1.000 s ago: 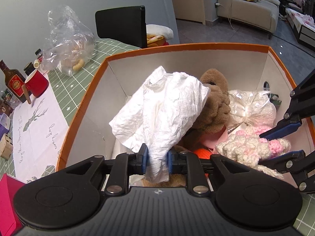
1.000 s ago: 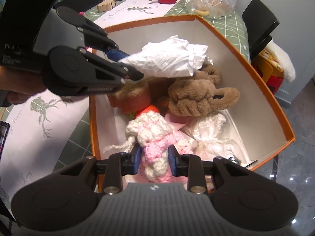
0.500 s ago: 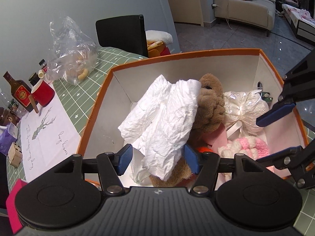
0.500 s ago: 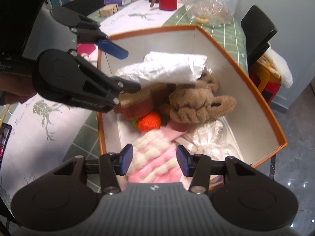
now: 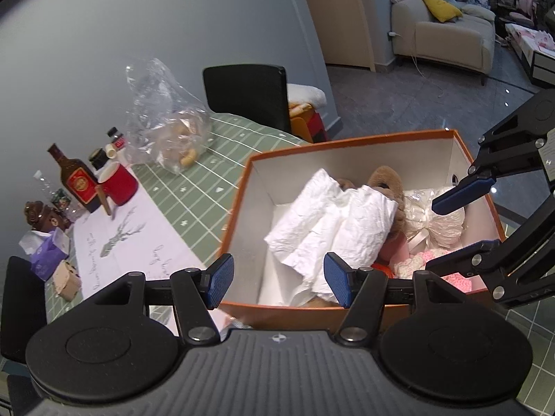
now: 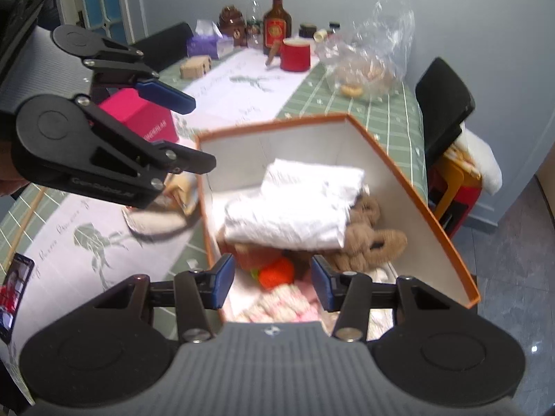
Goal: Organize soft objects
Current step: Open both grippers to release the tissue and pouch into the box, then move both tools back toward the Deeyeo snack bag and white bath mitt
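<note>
An orange-rimmed white box [image 5: 347, 143] [image 6: 409, 187] stands on the green table. A crumpled white cloth [image 5: 333, 228] [image 6: 295, 211] lies loose on top of a brown plush toy [image 5: 385, 180] [image 6: 367, 242]. Beside them lie a pink-and-white crochet piece [image 5: 430, 260] [image 6: 281, 305], an orange ball [image 6: 277, 272] and a white wrapped bundle [image 5: 433, 215]. My left gripper [image 5: 277, 277] [image 6: 201, 133] hangs open above the box's near-left edge, holding nothing. My right gripper [image 6: 273, 277] [image 5: 433, 237] is open above the crochet piece, clear of it.
On the table behind the box are a clear plastic bag [image 5: 166, 128], a red mug [image 5: 118, 183], a brown bottle [image 5: 78, 180] and a purple tissue pack [image 5: 47, 256]. A pink box [image 6: 142, 121] and a phone [image 6: 14, 284] lie left. Black chairs [image 5: 249, 93] [image 6: 444, 104] flank the table.
Both grippers let go and opened: the left released the white cloth, the right the crochet piece. Both then rose and drew back from the box; the cloth settled onto the plush toy.
</note>
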Motion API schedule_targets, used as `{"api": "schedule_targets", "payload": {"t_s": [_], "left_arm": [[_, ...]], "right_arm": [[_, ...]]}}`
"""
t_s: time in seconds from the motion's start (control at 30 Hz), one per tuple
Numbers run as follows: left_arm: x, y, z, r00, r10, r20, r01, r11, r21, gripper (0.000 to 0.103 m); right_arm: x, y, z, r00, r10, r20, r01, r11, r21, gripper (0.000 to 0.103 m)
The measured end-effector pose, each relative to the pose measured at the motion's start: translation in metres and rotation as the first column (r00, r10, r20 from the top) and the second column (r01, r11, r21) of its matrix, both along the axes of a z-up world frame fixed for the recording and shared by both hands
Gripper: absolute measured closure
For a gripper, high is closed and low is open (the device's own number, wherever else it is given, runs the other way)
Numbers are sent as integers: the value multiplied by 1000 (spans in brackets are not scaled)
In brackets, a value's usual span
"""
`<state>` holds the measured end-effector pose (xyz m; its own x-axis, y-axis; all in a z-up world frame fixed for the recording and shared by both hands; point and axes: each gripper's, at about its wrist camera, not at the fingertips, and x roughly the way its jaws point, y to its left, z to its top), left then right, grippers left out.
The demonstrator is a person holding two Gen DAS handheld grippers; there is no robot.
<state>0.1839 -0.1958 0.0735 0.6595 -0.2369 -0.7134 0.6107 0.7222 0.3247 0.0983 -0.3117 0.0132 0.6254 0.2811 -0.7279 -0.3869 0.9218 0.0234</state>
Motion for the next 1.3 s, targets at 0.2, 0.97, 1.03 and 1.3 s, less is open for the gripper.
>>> {"api": "schedule_targets", "payload": {"t_s": [0.2,0.97,1.03,1.3], "left_arm": [[-14,31,28,999,33,37,-30,997,-64,33],[-45,141,-25,985,169,-27,-171,964,-202,30],[-43,147,-33,984,170,-41,-175,961,-213,30],[-31,159,-67,986,160,-49,-167,960,-222,23]], "right_arm": [[-9,19,15,999,28,47,-28,1000,2,54],[-31,107,-7,972,211,99,-205,976,-74,54],[-32,116,-16,969,232,79,-226,971,-82,54],[-30,147,-65,968,252,-1,-250,959,-132,54]]}}
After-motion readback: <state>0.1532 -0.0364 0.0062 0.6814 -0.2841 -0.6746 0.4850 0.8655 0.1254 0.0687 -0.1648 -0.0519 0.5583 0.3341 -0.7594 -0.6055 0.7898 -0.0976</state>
